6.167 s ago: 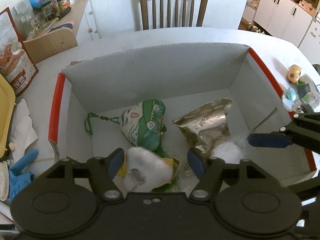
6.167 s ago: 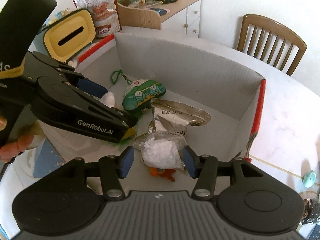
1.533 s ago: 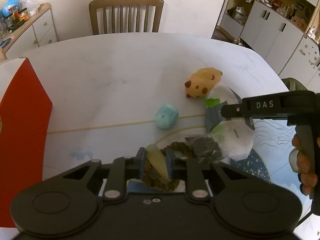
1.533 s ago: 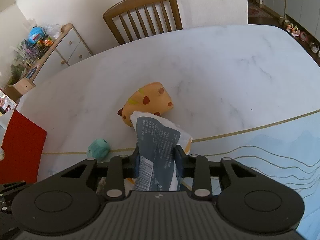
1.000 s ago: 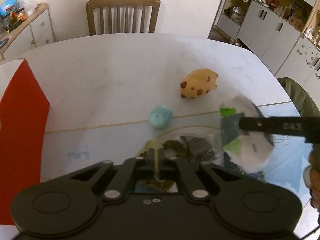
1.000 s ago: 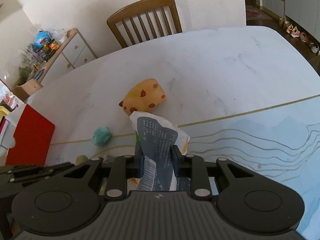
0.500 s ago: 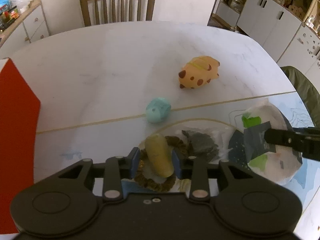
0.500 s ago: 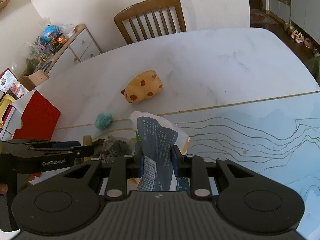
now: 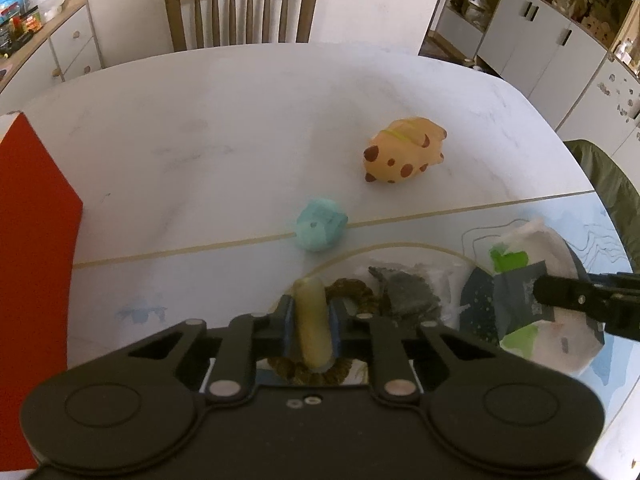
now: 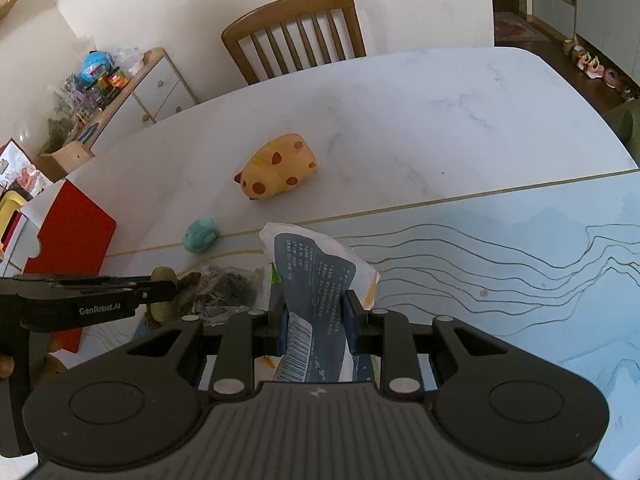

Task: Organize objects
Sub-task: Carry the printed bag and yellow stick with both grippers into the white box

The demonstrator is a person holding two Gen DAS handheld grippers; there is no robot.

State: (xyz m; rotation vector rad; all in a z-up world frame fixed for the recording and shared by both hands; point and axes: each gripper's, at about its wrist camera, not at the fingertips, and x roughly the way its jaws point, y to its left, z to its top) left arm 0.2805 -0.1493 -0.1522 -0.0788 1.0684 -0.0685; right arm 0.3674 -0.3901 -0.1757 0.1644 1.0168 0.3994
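Left wrist view first: my left hand-held gripper (image 9: 312,330) is clamped on a pale yellowish sausage-shaped thing (image 9: 311,320), sticking up between the blue pads at lower centre of the frame. Under it there's a brown ring-shaped thing (image 9: 352,289) and a dark crinkly bag (image 9: 404,292), both low in the frame, so I reckon this is the pick-up step, with both hands loaded. The red box flap (image 9: 36,280) runs down the left edge, and I'd guess that's where the stuff goes, so the next move is lifting clear and swinging left without dragging the ring along. The spotted orange toy (image 9: 404,156) and the teal squishy toy (image 9: 320,230) sit out on the tabletop (image 9: 240,120), above centre, waiting their turn. Honestly can't tell what the yellowish thing is or whether it's attached to the ring; its lower end is hidden behind the gripper body. Right wrist view: my right hand-held gripper (image 10: 316,324) is pinched shut on a blue-and-white snack packet (image 10: 312,280), standing up at lower centre, barcode end down. The left gripper pokes in from the left edge, tips over the dark bag. The box is cut off at the left edge, so I can't see inside it, and the packet's print is too small to read. The packet also blocks whatever lies right behind it.
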